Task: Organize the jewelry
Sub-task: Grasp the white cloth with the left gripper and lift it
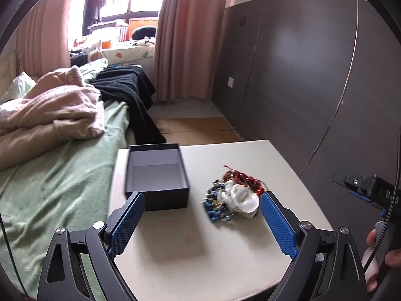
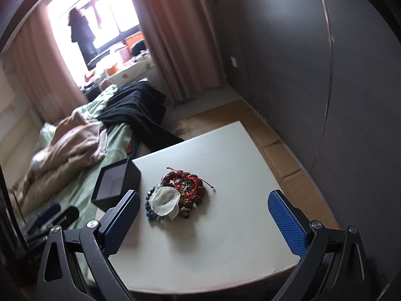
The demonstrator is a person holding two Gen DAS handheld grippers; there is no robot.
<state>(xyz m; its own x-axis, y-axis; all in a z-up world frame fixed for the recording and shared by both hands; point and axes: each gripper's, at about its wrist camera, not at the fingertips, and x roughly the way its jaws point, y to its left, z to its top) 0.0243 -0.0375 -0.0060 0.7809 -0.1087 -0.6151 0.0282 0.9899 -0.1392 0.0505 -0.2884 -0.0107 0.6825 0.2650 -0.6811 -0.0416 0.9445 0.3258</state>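
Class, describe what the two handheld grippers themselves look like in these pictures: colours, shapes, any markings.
Both the left gripper and the right gripper have black angular link arms with round silver pivot bolts and flat blue pads textured with a fine grid. Seen from the left camera, the right one's black body carries pale lettering, too cut off to read.

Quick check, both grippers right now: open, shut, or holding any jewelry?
Left gripper: open, holding nothing; the jewelry pile lies on the table between its fingers, untouched.
Right gripper: open, holding nothing.
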